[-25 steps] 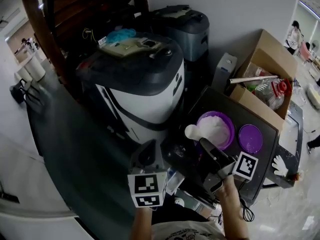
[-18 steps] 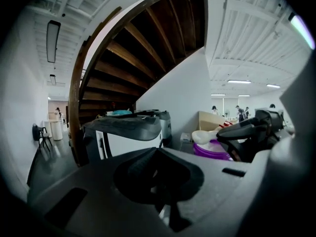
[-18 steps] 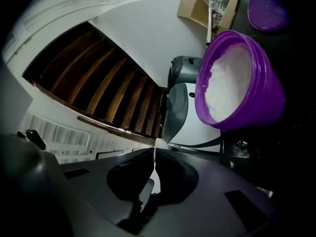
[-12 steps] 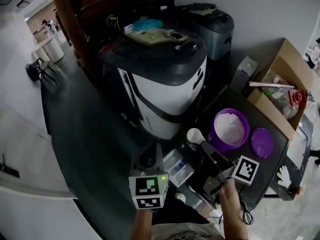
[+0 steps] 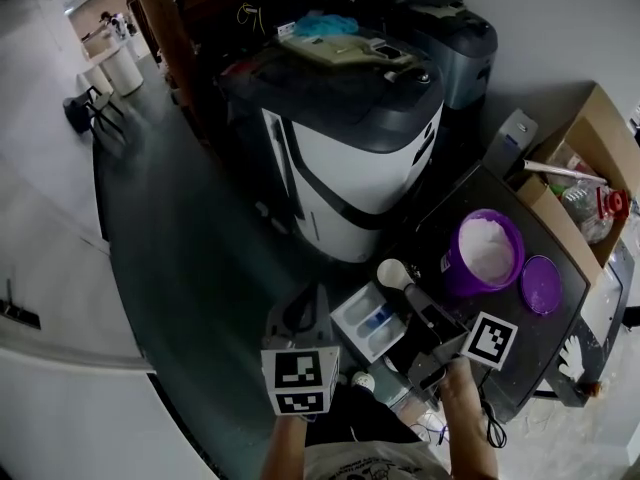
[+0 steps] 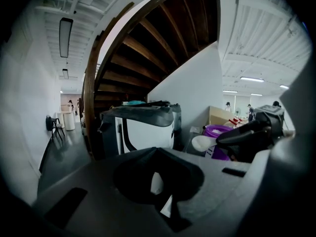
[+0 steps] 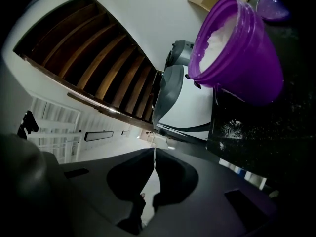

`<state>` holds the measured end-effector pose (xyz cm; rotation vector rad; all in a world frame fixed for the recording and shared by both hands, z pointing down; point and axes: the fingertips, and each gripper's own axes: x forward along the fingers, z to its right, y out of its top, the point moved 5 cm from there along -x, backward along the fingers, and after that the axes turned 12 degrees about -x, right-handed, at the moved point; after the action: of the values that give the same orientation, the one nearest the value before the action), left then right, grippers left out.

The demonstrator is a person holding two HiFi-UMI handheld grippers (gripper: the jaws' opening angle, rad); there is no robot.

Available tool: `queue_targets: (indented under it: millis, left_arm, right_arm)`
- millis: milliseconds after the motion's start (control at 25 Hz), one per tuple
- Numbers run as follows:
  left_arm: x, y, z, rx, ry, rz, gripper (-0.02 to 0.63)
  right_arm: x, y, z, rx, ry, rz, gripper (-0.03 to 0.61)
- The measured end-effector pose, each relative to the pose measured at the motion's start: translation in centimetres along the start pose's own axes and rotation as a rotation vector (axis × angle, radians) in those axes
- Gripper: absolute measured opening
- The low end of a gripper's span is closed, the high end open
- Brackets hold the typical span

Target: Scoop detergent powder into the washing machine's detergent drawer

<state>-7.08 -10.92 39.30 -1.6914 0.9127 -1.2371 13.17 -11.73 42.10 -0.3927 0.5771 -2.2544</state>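
While holding the white scoop clamped in the right gripper at the far edge of the detergent drawer, left of the purple tub, could spill beside it if tipped early; left gripper closed, empty, near left.

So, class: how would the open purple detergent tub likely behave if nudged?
The purple tub looks nearly full of powder, so probably heavy, sliding rather than tipping. Its lid lies beside it, so a hard shove could spill powder.
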Motion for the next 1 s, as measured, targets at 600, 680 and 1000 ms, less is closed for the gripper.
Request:
queue_targets:
  millis: [600,680,1000]
  left_arm:
    - [0.8,-3.2,-3.4,0.0,-0.05,-0.083,0.002]
    - [1.1,-3.7,-3.7,-0.002,-0.054,-0.094,0.002]
    - [2.1,-5.6,-4.2,0.001,-0.075,-0.134,0.002]
  right_arm:
    - [1.4,-5.3,2.9,-0.09,-0.214,-0.087,0.02]
    - [1.8,-5.8,3.2,-0.087,-0.206,-0.083,0.021]
    - [2.3,-7.8,4.3,-0.17,-0.287,-0.135,0.021]
